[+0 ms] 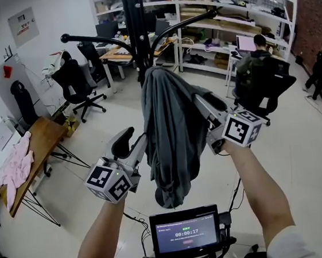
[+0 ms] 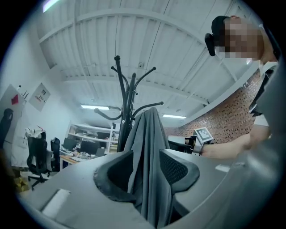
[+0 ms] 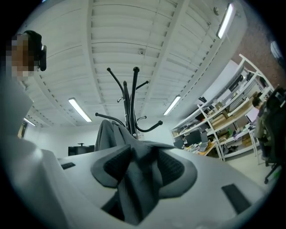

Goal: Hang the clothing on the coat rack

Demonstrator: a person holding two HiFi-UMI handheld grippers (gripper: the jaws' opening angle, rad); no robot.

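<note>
A grey garment [image 1: 170, 136] hangs draped from an arm of the black coat rack [image 1: 135, 18], with its lower end dangling at about my wrists' height. My left gripper [image 1: 137, 147] is at the cloth's left edge. In the left gripper view its jaws [image 2: 147, 172] stand apart, a fold of the garment [image 2: 149, 147] hanging loose between the pads. My right gripper [image 1: 203, 108] is at the cloth's right side. Its jaws [image 3: 143, 167] are also apart, with bunched grey cloth [image 3: 136, 179] lying in the gap. The rack's hooks [image 3: 127, 96] rise behind the garment.
A small screen [image 1: 185, 232] is mounted in front of my body, below the garment. A wooden desk with pink cloth [image 1: 15, 165] stands at the left and office chairs [image 1: 78, 83] behind it. Shelves [image 1: 224, 20] line the back, a seated person [image 1: 254, 63] at the right.
</note>
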